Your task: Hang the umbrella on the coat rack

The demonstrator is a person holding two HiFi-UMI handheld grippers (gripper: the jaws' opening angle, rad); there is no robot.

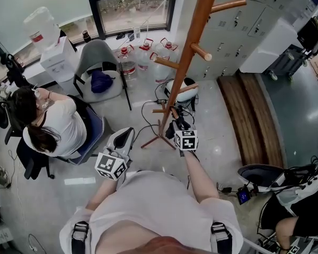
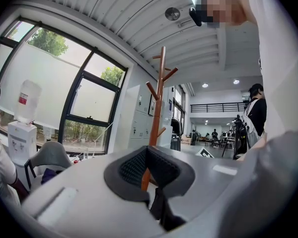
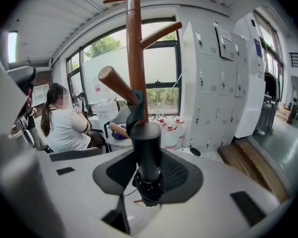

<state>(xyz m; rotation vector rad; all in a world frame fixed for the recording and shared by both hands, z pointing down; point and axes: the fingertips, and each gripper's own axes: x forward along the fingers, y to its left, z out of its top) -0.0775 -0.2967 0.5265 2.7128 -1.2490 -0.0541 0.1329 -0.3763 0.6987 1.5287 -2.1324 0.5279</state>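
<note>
The wooden coat rack point(image 1: 186, 57) stands straight ahead, and its pole point(image 3: 135, 58) fills the middle of the right gripper view. My right gripper point(image 3: 148, 155) is shut on the black umbrella's cylindrical handle point(image 3: 147, 152), just in front of the pole. The umbrella's dark strap point(image 3: 135, 108) lies over an upward-slanting peg point(image 3: 116, 86) where the peg meets the pole. In the head view the right gripper point(image 1: 176, 127) is close to the rack's lower pegs. My left gripper point(image 1: 125, 135) hangs to the left of the rack, shut and empty point(image 2: 148, 150), facing the rack point(image 2: 160, 98).
A person point(image 1: 55, 123) sits on a blue chair at left. A grey chair point(image 1: 98, 67), water bottles point(image 1: 148, 54) and a water dispenser point(image 1: 53, 52) stand under the window. Lockers point(image 1: 244, 20) and a wooden bench point(image 1: 254, 115) are at right. Cables trail by the rack's base point(image 1: 148, 118).
</note>
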